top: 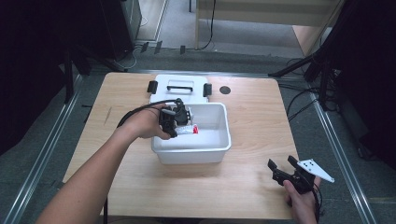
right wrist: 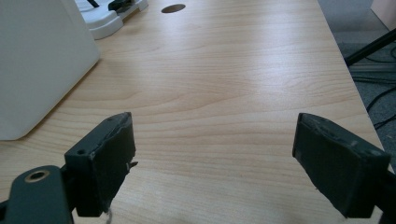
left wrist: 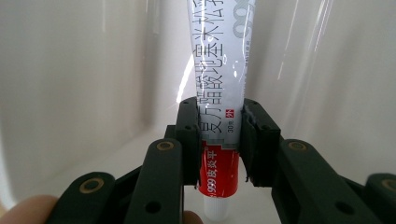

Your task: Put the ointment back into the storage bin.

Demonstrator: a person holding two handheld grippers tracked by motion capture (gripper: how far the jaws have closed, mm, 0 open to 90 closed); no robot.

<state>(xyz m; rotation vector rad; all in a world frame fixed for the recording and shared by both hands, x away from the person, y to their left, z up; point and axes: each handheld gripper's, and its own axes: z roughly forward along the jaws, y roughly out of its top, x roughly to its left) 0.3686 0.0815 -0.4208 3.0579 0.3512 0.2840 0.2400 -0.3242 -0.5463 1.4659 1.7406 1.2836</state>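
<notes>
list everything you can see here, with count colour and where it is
tube: 1, white with a red end and printed lettering, held inside the bin between the left gripper's pads
bin: 1, white plastic, open, middle of the table
lid: 1, white with black clips and a handle, flat on the table just behind the bin
table: 1, light wood, with a dark round hole near its far edge
stands and cables: several, black, on the grey floor around the table
left gripper: 1, black, reaching into the bin, shut on the tube
right gripper: 1, black with a grey plate on top, jaws wide apart above the table's near right corner
forearms and hands: 2, entering from the bottom edge
</notes>
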